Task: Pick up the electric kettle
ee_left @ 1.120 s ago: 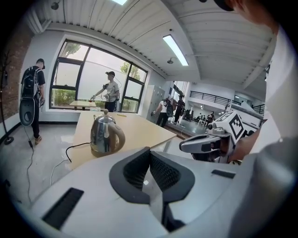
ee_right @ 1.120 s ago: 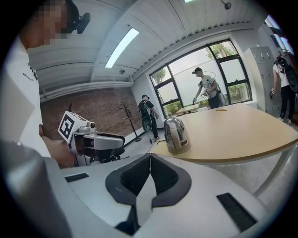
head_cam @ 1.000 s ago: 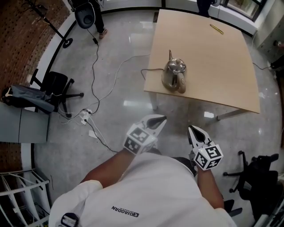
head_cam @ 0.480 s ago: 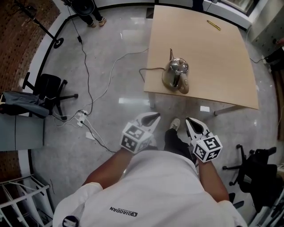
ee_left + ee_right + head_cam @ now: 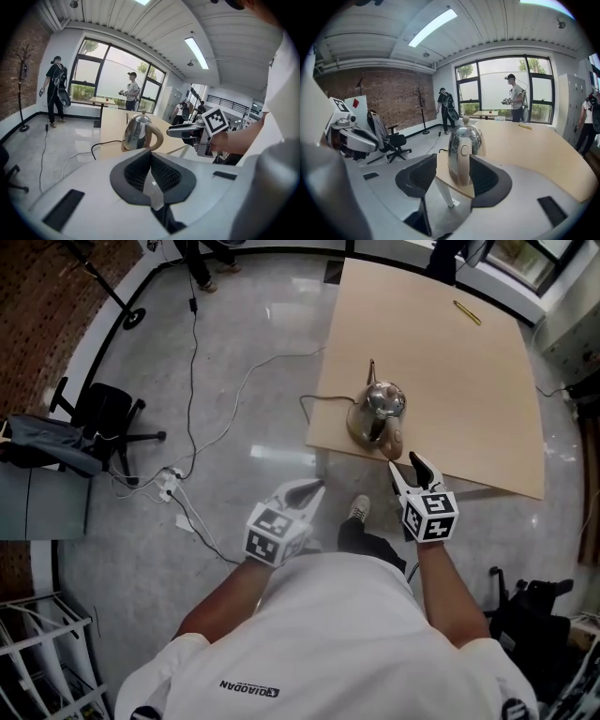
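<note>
- The grey polished floor (image 5: 234, 427) fills most of the head view, and you stand on it facing the table.
- The light wooden table (image 5: 469, 381) lies ahead of you and to the right, its near edge just beyond your right hand.
- 1 black office chair (image 5: 108, 413) stands far off to your left, well apart from the table.
- Your right gripper (image 5: 412, 467) reaches over the table's near edge. Its jaws have just been opening and now stand wide, with nothing pressed between the pads. Its own view frames the kettle in the gap between the 2 pads, just beyond the tips and untouched.
- Your left gripper (image 5: 314, 487) hangs over the floor, near you and left of the right one, short of the table. Its 2 pads meet at the tip and it holds nothing.
- The shiny steel kettle (image 5: 378, 413) stands upright near the table's near left corner, spout pointing away from you and tan handle toward your right gripper.
- A dark cord (image 5: 314, 401) runs from the kettle's base off the table's left edge.
- 1 yellow pen (image 5: 467, 312) lies at the far side of the table, well apart from the kettle.
</note>
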`<control>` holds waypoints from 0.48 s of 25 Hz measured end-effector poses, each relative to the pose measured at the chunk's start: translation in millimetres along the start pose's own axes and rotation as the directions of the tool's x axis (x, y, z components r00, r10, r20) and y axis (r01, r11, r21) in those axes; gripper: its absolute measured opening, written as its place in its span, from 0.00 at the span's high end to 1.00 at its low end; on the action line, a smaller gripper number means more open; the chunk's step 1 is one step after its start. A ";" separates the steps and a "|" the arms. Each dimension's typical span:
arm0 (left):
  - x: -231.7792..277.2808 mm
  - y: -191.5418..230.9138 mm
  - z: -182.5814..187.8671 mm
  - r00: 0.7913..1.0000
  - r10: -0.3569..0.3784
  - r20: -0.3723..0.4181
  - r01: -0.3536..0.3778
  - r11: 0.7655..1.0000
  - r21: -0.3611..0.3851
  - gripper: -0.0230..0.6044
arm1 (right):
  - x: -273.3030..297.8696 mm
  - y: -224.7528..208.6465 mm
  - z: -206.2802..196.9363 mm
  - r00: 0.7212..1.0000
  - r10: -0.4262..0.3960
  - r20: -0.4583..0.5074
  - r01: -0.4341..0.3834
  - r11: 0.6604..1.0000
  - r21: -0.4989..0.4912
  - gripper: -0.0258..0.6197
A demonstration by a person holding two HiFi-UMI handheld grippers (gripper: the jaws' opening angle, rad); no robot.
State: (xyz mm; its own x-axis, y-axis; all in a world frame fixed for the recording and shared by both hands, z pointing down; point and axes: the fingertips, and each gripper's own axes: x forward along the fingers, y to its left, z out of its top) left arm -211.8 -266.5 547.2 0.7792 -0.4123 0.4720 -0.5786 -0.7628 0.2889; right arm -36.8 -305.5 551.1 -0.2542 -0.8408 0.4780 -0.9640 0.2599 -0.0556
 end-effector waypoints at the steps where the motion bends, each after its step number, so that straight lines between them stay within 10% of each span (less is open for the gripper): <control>1: 2.1 3.4 0.2 1.000 0.007 -0.002 -0.007 1.000 -0.003 0.97 | 10.8 -4.7 -0.7 1.000 -0.007 -0.008 0.007 1.000 0.000 0.65; 12: 21.0 14.6 6.8 1.000 0.023 -0.001 -0.023 0.996 -0.084 0.97 | 82.2 -32.7 -23.1 0.993 -0.047 -0.110 0.051 0.998 0.038 0.64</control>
State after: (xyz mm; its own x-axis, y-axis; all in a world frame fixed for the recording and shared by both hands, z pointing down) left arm -202.2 -289.7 555.7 0.7653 -0.4298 0.4792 -0.6149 -0.7082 0.3470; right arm -24.3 -372.2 612.5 -0.1989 -0.7946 0.5737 -0.9780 0.1986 -0.0640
